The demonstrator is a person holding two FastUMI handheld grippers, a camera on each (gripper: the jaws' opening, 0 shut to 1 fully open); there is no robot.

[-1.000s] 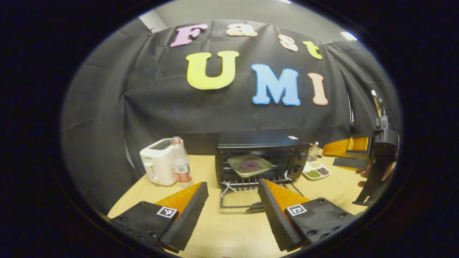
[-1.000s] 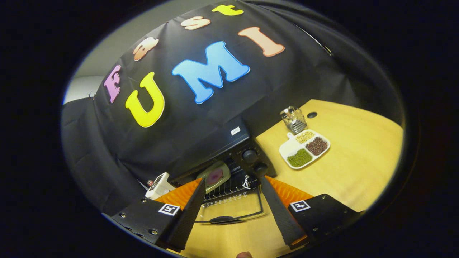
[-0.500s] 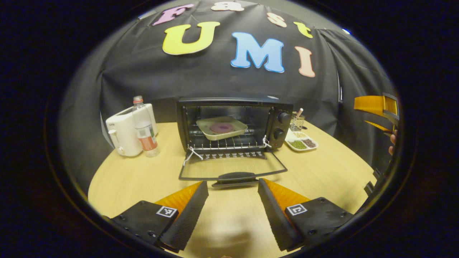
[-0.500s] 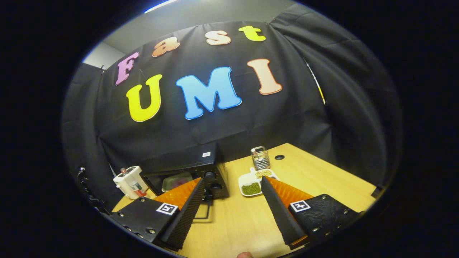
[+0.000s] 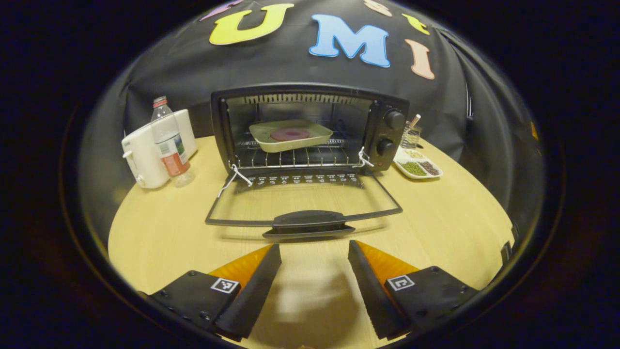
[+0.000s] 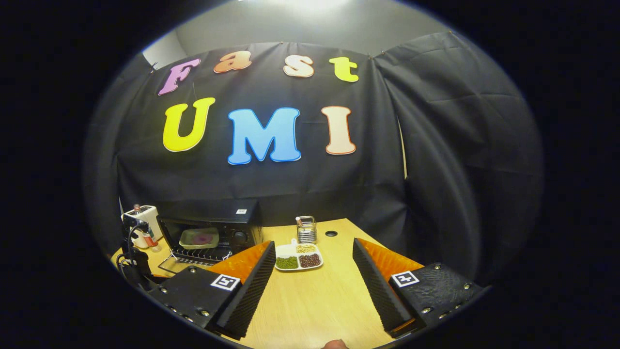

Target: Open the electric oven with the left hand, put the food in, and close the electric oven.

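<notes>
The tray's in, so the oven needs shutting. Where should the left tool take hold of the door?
Probably the long handle on the door's free front edge. The door lies flat, hinged at the oven, so the open left tool should come from the front and hook under the bar to lift.

Left tongs [image 5: 315, 286]: both fingers [image 5: 252, 291] spread wide apart with nothing between them, held low over the near edge of the worktop [image 5: 436, 228] and aimed level toward its far edge. Right tongs [image 6: 310, 286]: fingers [image 6: 247, 291] likewise parted and gripping nothing, held above the worktop's near right part and pointing toward the far edge. In the right gripper view the left tongs' dark body [image 6: 133, 257] appears at the far left, over the worktop's left edge, well apart from the right tongs.
</notes>
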